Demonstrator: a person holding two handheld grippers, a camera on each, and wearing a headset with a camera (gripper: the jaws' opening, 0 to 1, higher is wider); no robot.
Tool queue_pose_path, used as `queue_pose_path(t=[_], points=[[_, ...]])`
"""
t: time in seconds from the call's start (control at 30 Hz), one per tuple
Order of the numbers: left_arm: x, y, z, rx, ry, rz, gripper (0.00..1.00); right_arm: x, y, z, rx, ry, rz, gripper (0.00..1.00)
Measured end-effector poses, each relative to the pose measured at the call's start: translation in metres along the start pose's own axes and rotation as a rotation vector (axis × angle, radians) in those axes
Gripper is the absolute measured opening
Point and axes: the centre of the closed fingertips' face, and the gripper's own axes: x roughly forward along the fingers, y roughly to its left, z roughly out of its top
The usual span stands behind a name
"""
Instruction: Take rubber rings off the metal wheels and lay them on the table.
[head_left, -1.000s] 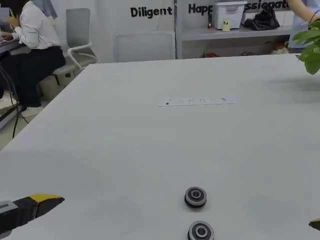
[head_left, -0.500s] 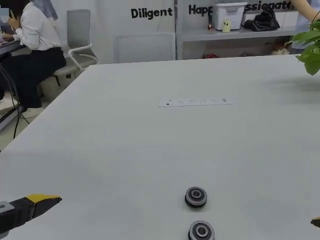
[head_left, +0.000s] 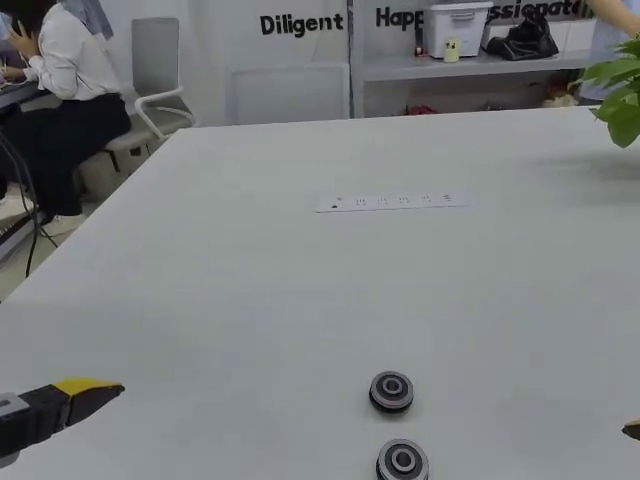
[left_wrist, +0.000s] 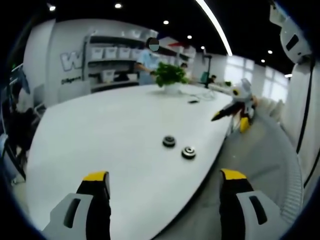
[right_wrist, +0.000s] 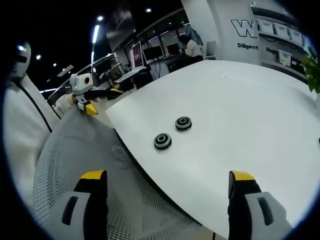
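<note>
Two metal wheels with black rubber rings lie flat near the table's front edge, one (head_left: 391, 391) just behind the other (head_left: 402, 461). They are a little apart. My left gripper (head_left: 95, 392) pokes in at the lower left, well away from them. A tip of my right gripper (head_left: 632, 431) shows at the right edge. In the left gripper view the jaws (left_wrist: 164, 177) stand wide open and empty, with the wheels (left_wrist: 169, 141) (left_wrist: 188, 152) ahead. The right gripper (right_wrist: 167, 178) is open and empty too, off the table's edge, facing the wheels (right_wrist: 183, 123) (right_wrist: 162, 141).
A flush socket strip (head_left: 392, 202) sits mid-table. A potted plant (head_left: 620, 95) stands at the far right. A chair (head_left: 160, 70) and a seated person (head_left: 60, 80) are beyond the far left corner. Shelves with boxes (head_left: 460, 30) line the back wall.
The left gripper has drifted slightly down and left at the frame's edge. The right gripper's tip has slipped further out of frame. Both wheels lie where they were.
</note>
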Motion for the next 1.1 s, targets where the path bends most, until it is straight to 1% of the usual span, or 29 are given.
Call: queue_pose_path(t=[0.03,0.13,0.23,0.4,0.43,0.5,0.53,0.67,0.73,0.77,0.83,0.93,0.97,1.0,1.03,1.1], points=[[0.001,0.0,-0.001,0.003,0.0,0.001,0.92,0.0,-0.001,0.002,0.0,-0.005,-0.002,0.97],[0.003,0.002,0.0,0.02,0.008,0.008,0.92,-0.001,-0.002,0.008,-0.005,-0.02,-0.005,0.97],[0.003,-0.003,0.01,0.034,-0.007,-0.008,0.92,-0.001,-0.003,0.014,-0.017,-0.029,-0.007,0.96],[0.006,-0.013,0.031,0.07,-0.029,-0.02,0.92,-0.001,-0.004,0.027,-0.048,-0.035,-0.001,0.91],[0.007,-0.014,0.034,0.075,-0.032,-0.022,0.92,-0.001,-0.005,0.032,-0.054,-0.042,-0.002,0.91],[0.011,-0.012,0.031,0.085,-0.033,-0.028,0.92,-0.001,-0.005,0.039,-0.07,-0.053,0.0,0.9],[0.012,-0.012,0.033,0.09,-0.031,-0.031,0.92,-0.001,-0.005,0.042,-0.077,-0.056,0.001,0.9],[0.014,-0.014,0.043,0.114,-0.035,-0.04,0.92,0.001,-0.005,0.057,-0.109,-0.08,0.007,0.88],[0.015,-0.015,0.05,0.125,-0.045,-0.047,0.92,0.002,-0.005,0.064,-0.123,-0.088,0.01,0.87],[0.016,-0.015,0.054,0.131,-0.051,-0.05,0.92,0.002,-0.005,0.066,-0.129,-0.091,0.01,0.87],[0.017,-0.013,0.058,0.148,-0.056,-0.057,0.91,0.003,-0.007,0.072,-0.147,-0.091,0.007,0.85],[0.02,-0.006,0.069,0.167,-0.059,-0.054,0.91,0.003,-0.008,0.083,-0.184,-0.091,0.006,0.83],[0.02,-0.005,0.071,0.169,-0.062,-0.053,0.91,0.003,-0.008,0.086,-0.193,-0.095,0.007,0.83],[0.022,-0.002,0.076,0.178,-0.071,-0.051,0.91,0.002,-0.007,0.091,-0.204,-0.101,0.01,0.82],[0.023,-0.001,0.08,0.183,-0.078,-0.052,0.91,0.002,-0.007,0.093,-0.207,-0.103,0.011,0.82],[0.026,0.0,0.089,0.196,-0.094,-0.058,0.9,0.002,-0.01,0.102,-0.224,-0.114,0.012,0.8]])
